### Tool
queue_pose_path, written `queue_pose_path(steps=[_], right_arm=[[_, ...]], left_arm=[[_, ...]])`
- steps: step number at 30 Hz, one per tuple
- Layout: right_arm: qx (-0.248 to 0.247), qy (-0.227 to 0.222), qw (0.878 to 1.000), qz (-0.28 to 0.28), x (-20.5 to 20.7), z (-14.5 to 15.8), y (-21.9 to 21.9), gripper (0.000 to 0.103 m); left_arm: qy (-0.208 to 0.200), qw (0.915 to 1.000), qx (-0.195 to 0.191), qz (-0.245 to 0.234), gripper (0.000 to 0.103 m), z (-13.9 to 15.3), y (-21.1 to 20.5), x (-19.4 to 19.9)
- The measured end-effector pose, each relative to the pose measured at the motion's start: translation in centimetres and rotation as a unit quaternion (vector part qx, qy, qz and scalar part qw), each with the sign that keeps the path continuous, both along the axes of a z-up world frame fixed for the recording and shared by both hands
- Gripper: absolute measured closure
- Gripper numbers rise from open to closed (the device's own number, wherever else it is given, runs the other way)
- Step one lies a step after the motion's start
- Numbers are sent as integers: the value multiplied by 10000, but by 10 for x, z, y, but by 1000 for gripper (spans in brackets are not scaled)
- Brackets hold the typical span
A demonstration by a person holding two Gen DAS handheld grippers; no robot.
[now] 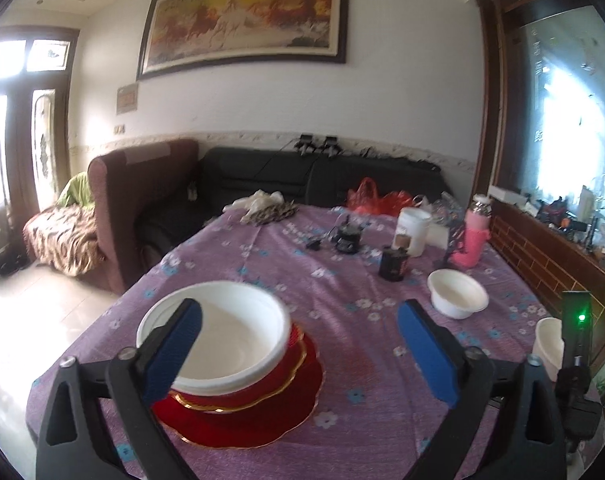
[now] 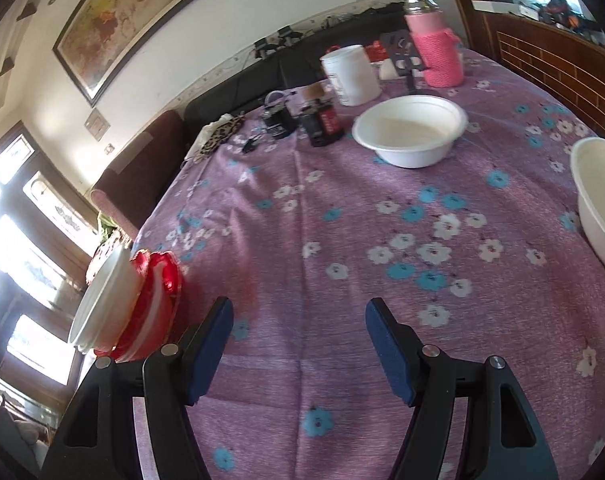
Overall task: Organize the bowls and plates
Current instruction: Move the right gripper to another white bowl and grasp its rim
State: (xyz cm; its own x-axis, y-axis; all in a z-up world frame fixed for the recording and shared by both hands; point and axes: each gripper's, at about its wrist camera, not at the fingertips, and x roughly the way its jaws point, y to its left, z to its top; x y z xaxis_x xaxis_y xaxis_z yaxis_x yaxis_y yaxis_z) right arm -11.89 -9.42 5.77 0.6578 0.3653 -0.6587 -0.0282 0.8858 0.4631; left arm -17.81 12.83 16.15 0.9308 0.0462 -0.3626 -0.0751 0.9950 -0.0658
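Note:
A white bowl (image 1: 226,332) sits on a stack of red plates (image 1: 262,412) at the near left of the purple flowered table (image 1: 342,280). My left gripper (image 1: 298,344) is open above the table, its left finger in front of that bowl. A second white bowl (image 1: 457,294) stands at the right, a third (image 1: 547,344) at the right edge. In the right wrist view my right gripper (image 2: 298,344) is open and empty over the cloth; the stack (image 2: 130,304) is at its left, one bowl (image 2: 410,130) ahead, another (image 2: 600,204) at the right.
At the far side stand a white jar (image 2: 352,74), a pink-sleeved bottle (image 2: 434,44), dark small cans (image 2: 322,120) and a black gadget (image 2: 276,118). A sofa (image 1: 302,176) lies beyond the table; a wooden cabinet (image 1: 550,256) runs along the right.

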Motion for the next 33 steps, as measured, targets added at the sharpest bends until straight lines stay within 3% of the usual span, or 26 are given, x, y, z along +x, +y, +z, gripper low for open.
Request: queue_pose_path(steps=[3, 9, 11, 14, 18, 22, 28, 29, 33], right_arm=[[4, -20, 9997, -253, -5, -2, -27, 30], [16, -188, 9946, -1017, -27, 9, -97, 30], [-152, -353, 9885, -1464, -43, 19, -129, 30], [-487, -401, 9747, -2142, -60, 25, -177, 22], [-661, -93, 9550, -2889, -72, 14, -241, 22], [-429, 247, 9526, -3002, -62, -1, -277, 22], [248, 578, 9658, -2517, -29, -25, -287, 22], [266, 626, 9671, -2451, -24, -29, -285, 24], [210, 824, 9706, -2252, -8, -40, -271, 69]], left_arm=[[-94, 9993, 142, -340, 0, -1, -17, -1], [362, 9955, 541, -695, 0, -20, -47, 13], [423, 9948, 513, -777, 0, -23, -49, 16], [550, 9944, 386, -820, 0, -28, -49, 23], [730, 9934, 178, -865, 0, -34, -49, 30], [855, 9919, 117, -930, 0, -39, -55, 34], [930, 9896, 138, -1089, 0, -41, -64, 35], [941, 9894, 127, -1101, 0, -41, -64, 35], [997, 9886, 104, -1126, 0, -43, -65, 37]])
